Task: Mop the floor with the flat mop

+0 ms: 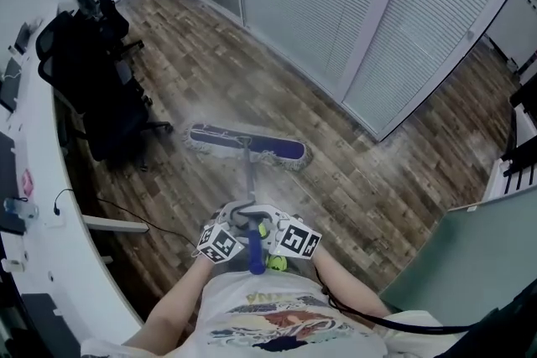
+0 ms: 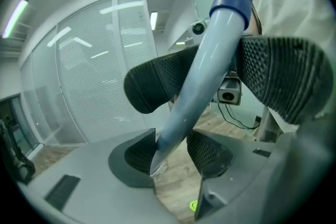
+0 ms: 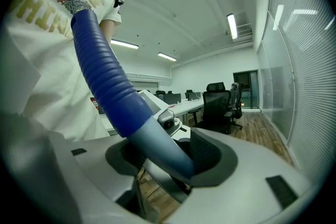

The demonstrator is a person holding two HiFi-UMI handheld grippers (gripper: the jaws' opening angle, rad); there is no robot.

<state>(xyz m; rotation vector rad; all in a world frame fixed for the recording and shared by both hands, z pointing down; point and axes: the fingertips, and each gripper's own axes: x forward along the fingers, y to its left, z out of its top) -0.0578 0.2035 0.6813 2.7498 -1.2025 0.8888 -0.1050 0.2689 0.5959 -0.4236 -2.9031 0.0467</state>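
The flat mop's purple head with its grey fringe lies flat on the wood floor ahead of me. Its grey handle runs back to both grippers, turning blue and ribbed near my chest. My left gripper and right gripper meet on the handle from either side. In the left gripper view the handle runs down between the left gripper pads, which close on it. The right gripper's pads show higher up the pole. In the right gripper view the handle fills the right gripper.
Black office chairs stand at the left beside a long white desk. A thin cable trails over the floor near them. A glass partition with blinds runs diagonally behind the mop. A grey-green panel stands at the right.
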